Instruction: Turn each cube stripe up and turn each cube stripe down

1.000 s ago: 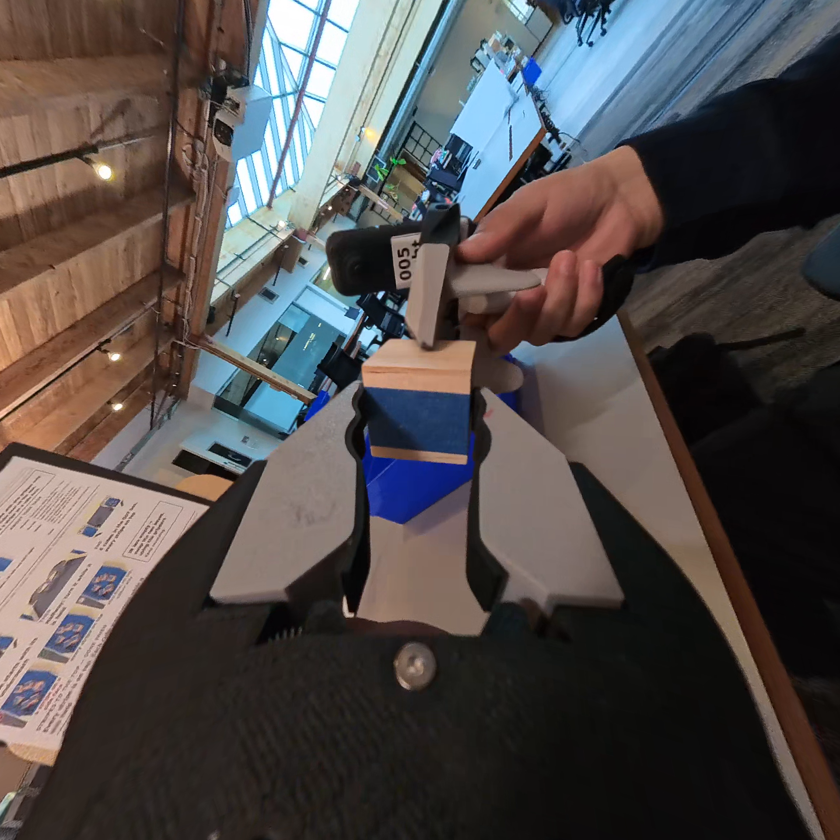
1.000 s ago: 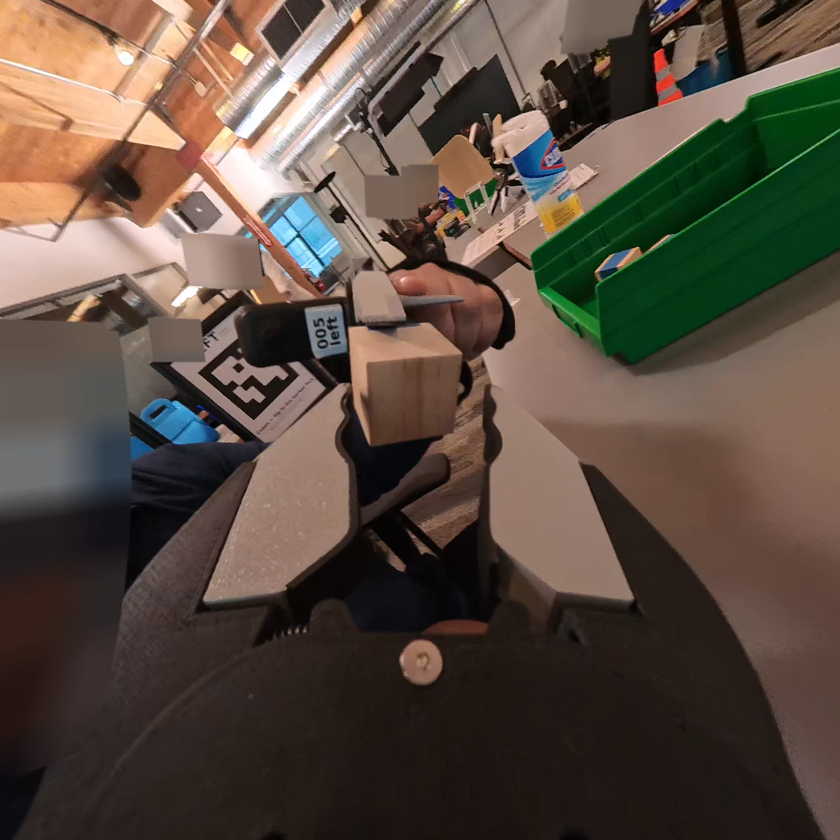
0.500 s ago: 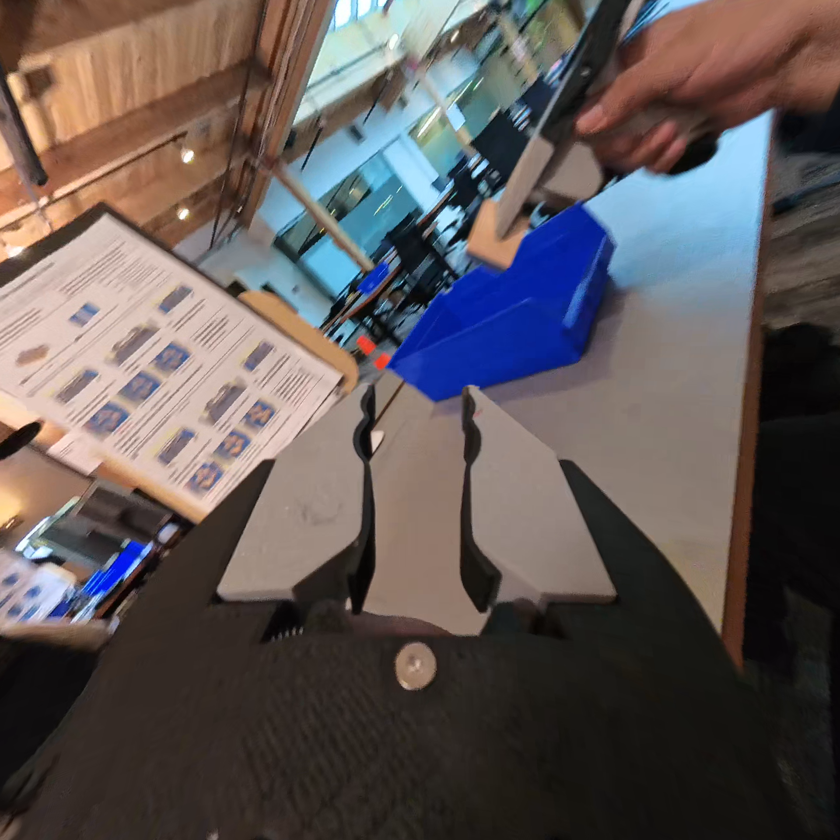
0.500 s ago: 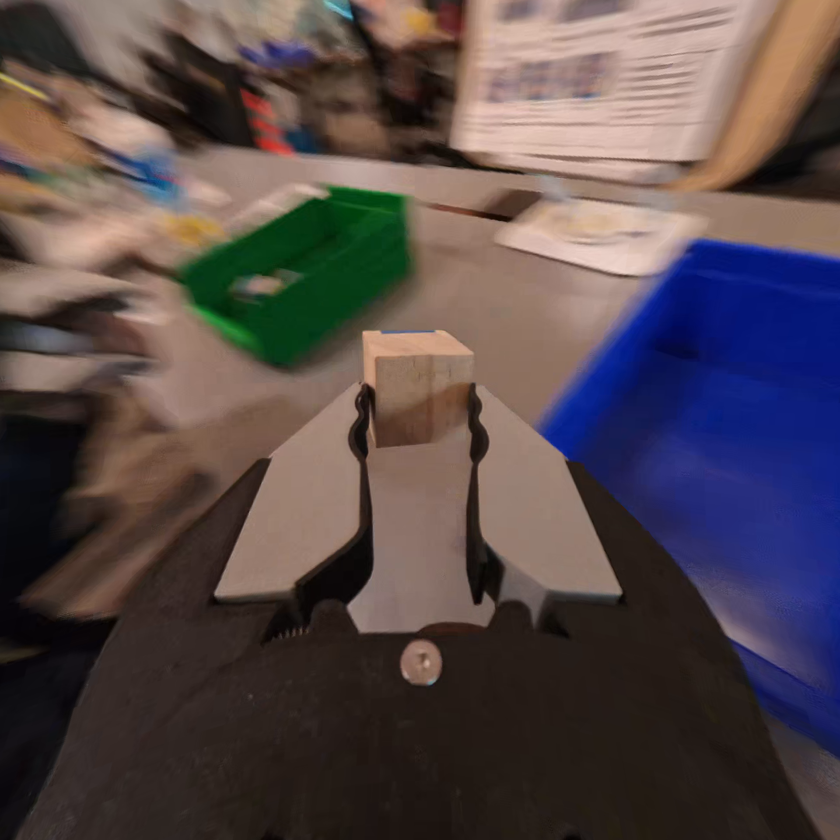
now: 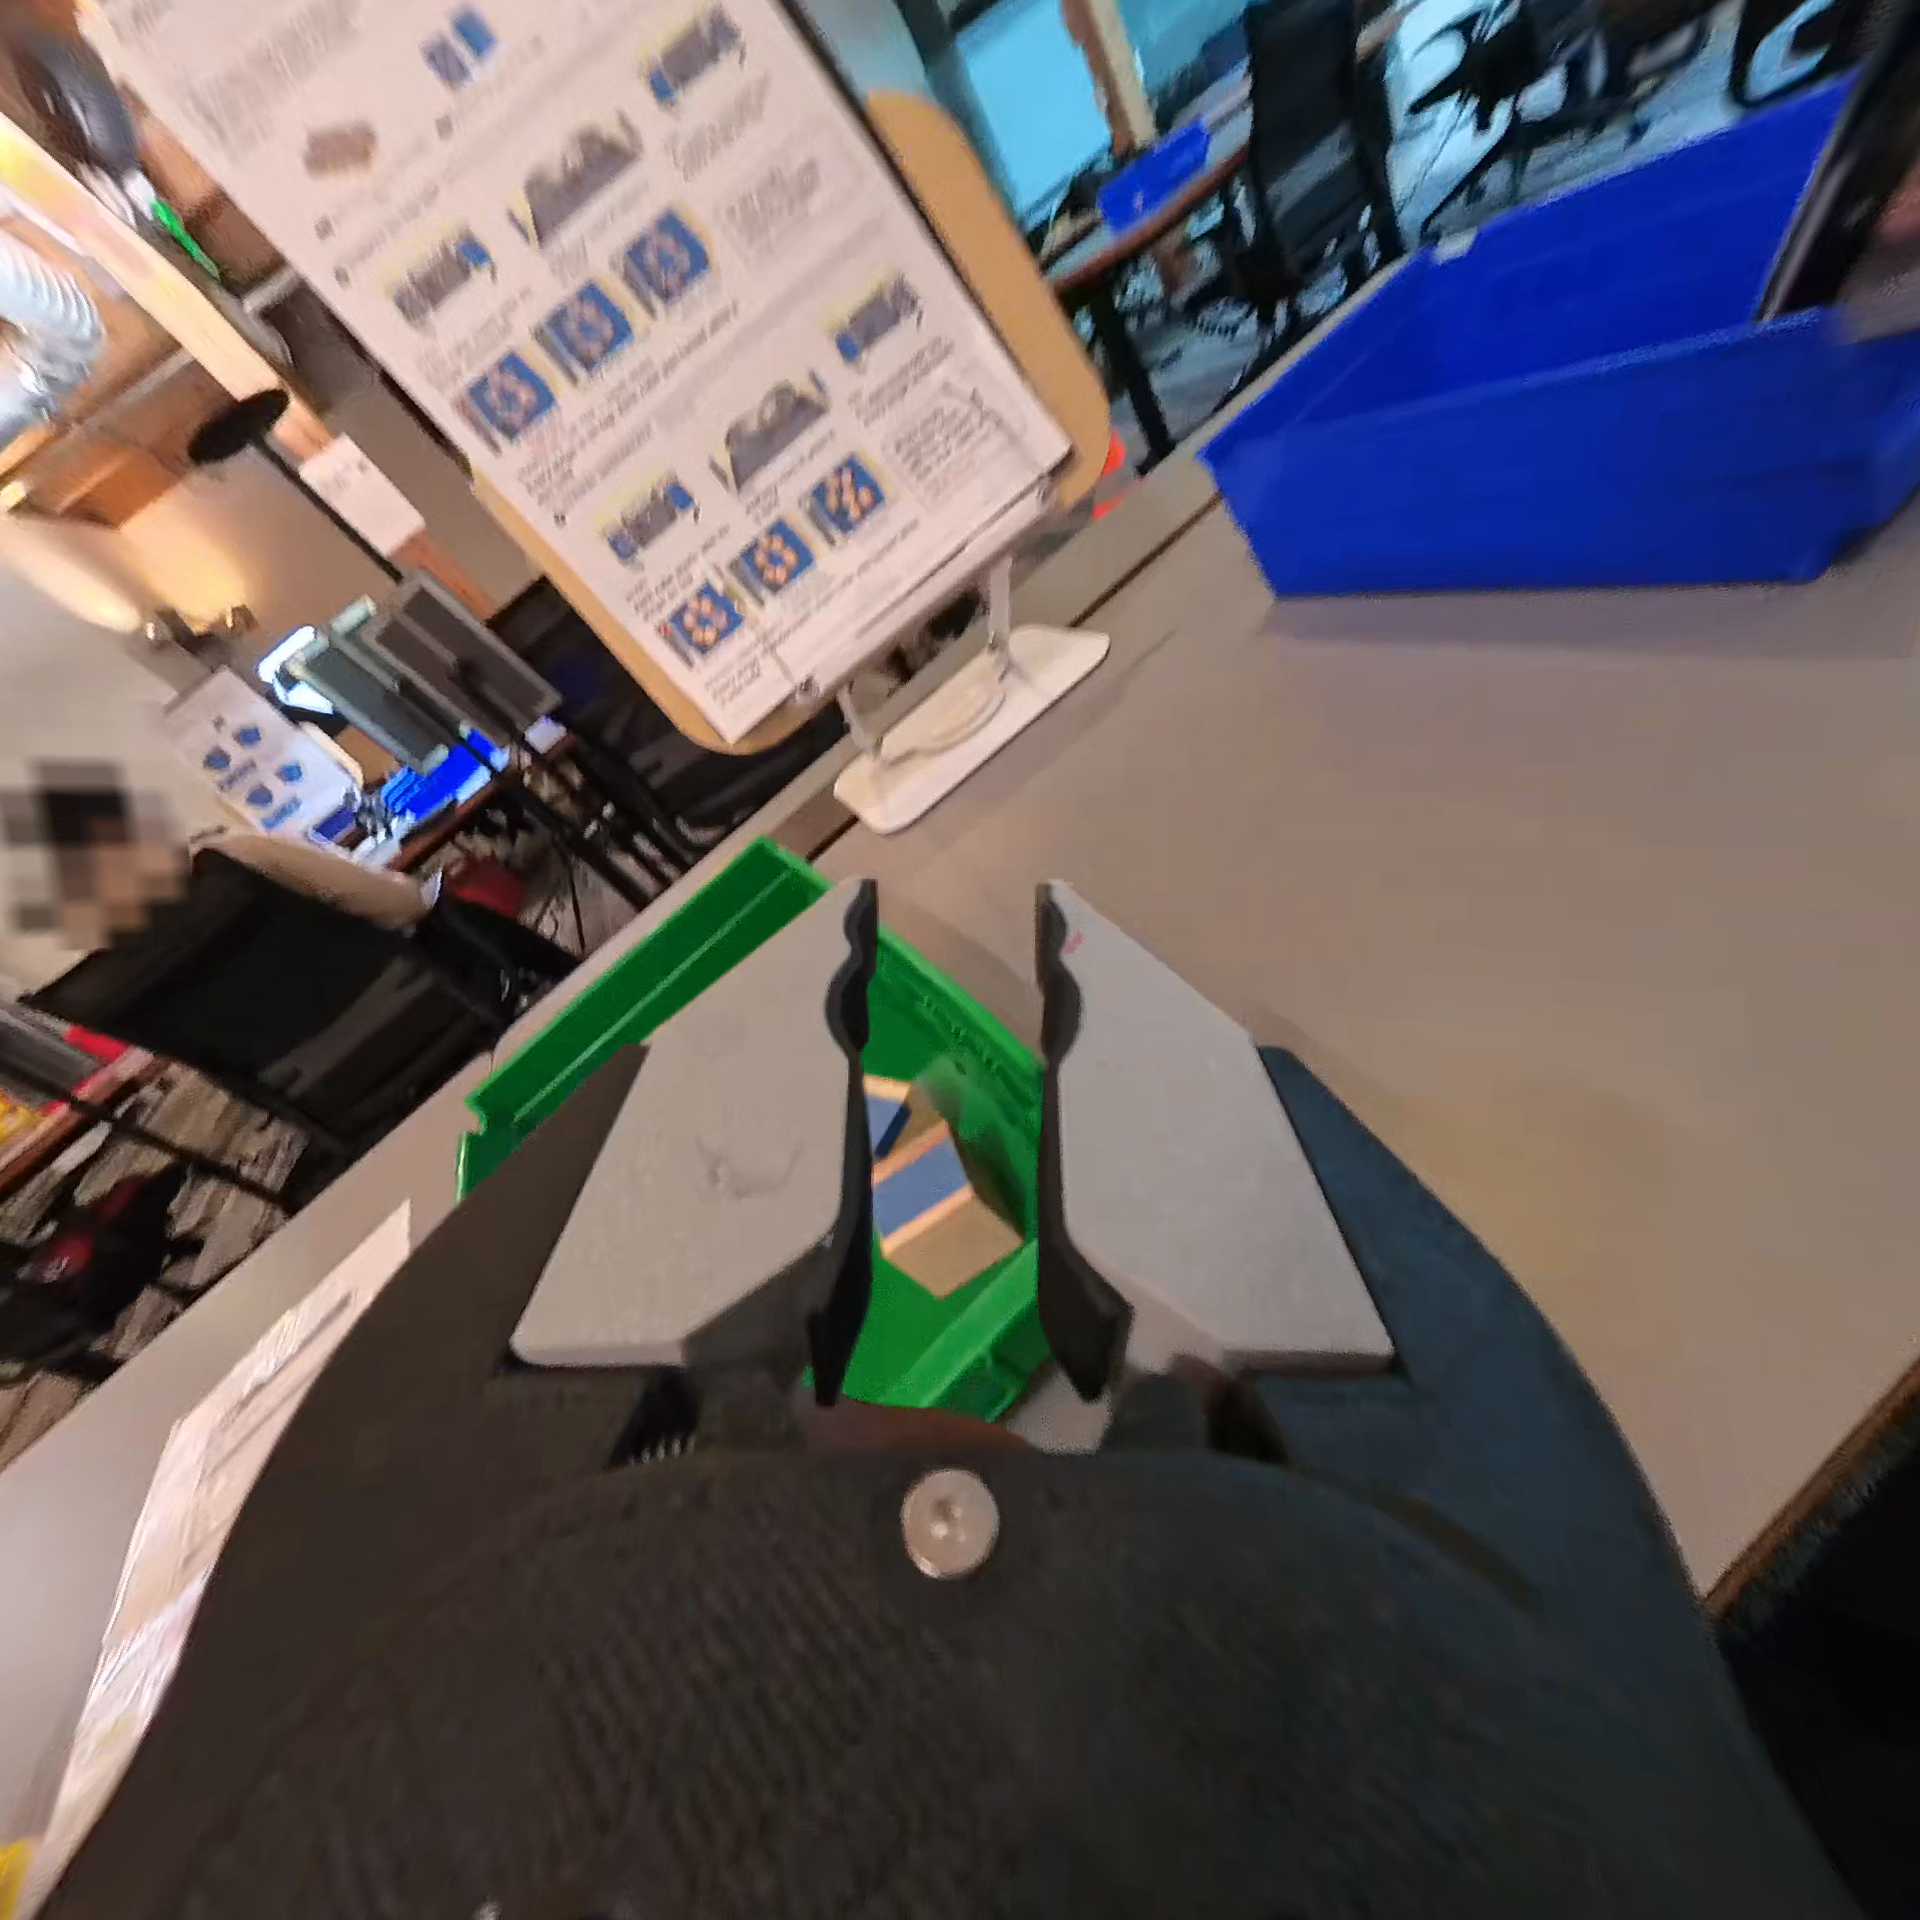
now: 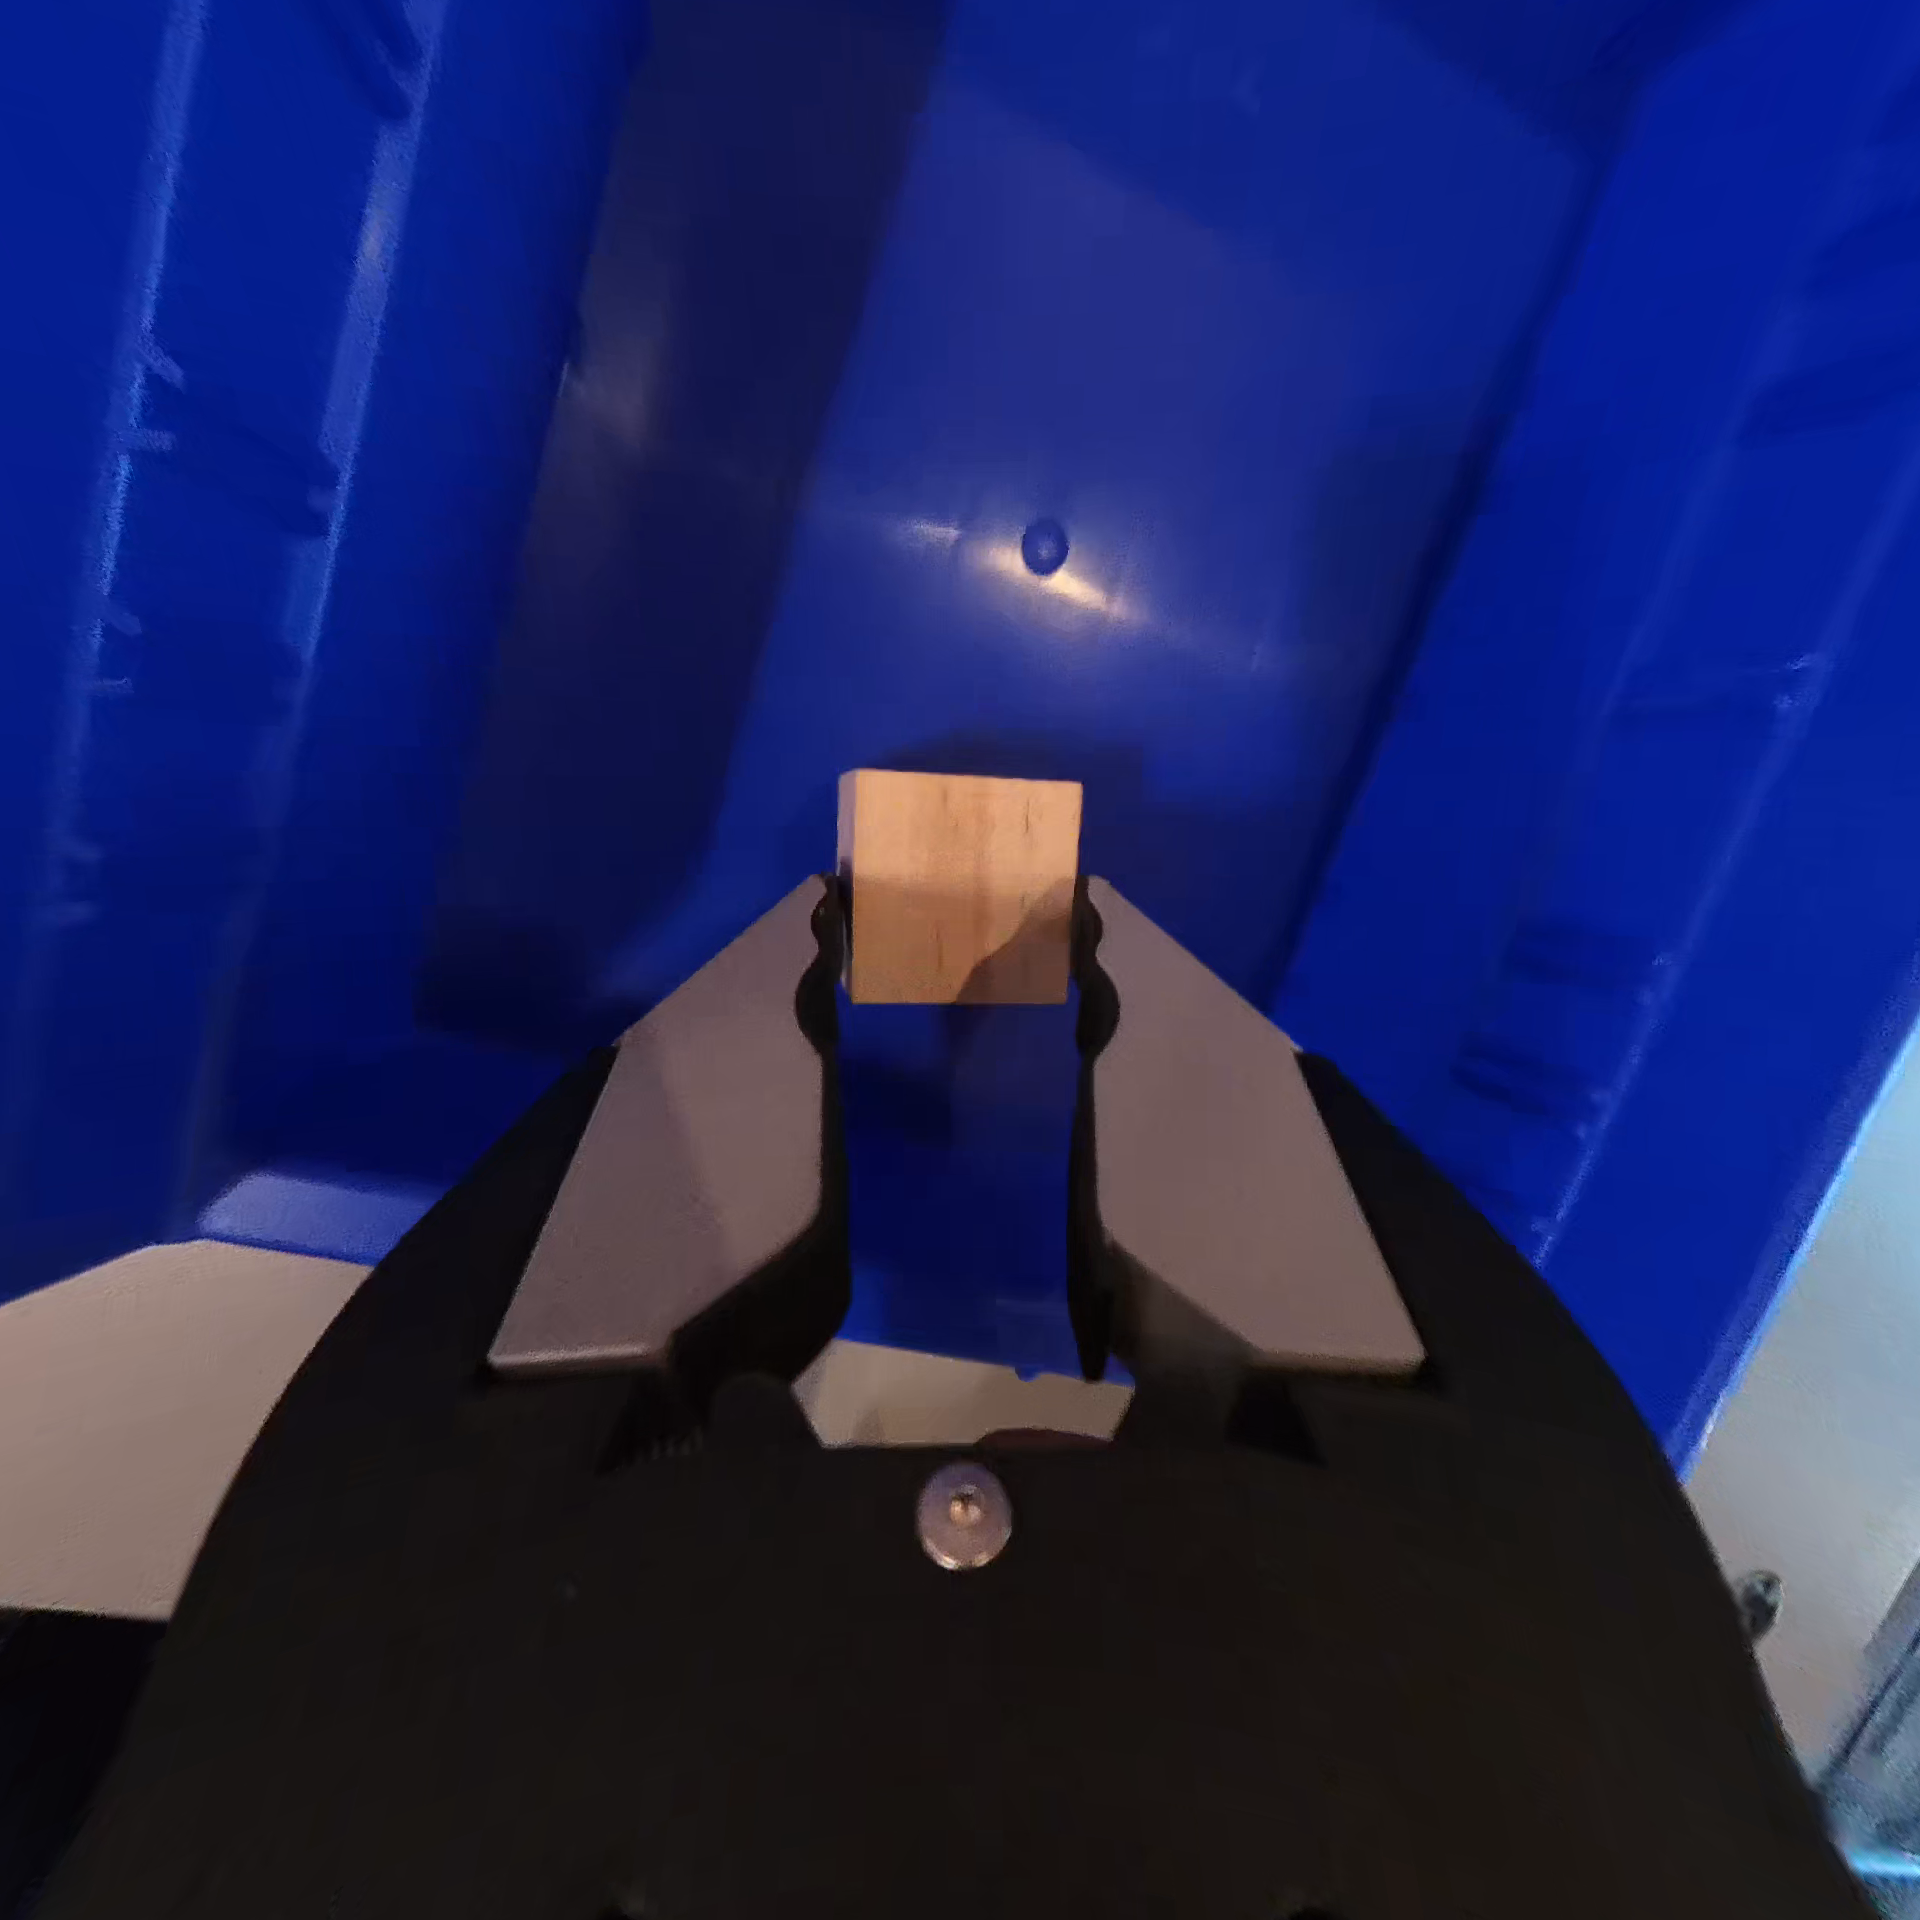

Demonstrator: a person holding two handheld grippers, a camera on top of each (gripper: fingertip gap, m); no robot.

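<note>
My right gripper (image 6: 958,914) is shut on a wooden cube (image 6: 958,894) and holds it inside the blue bin (image 6: 1143,416), above its floor; only plain wood faces show, no stripe. My left gripper (image 5: 948,914) is open and empty, hovering over the green bin (image 5: 623,1029). Between its fingers I see a wooden cube with a blue stripe (image 5: 930,1195) lying in that bin, stripe face up. The blue bin also shows in the left wrist view (image 5: 1558,468) at the far right of the grey table (image 5: 1455,883).
A board with a printed instruction sheet (image 5: 675,312) stands on a white stand (image 5: 966,727) at the table's far edge. A paper sheet (image 5: 208,1507) lies at the left. The table's wooden front edge (image 5: 1818,1496) runs at the right.
The left gripper handed the striped cube to the right gripper, opened and swung over the green bin. The right gripper carried the cube from mid-air into the blue bin.
</note>
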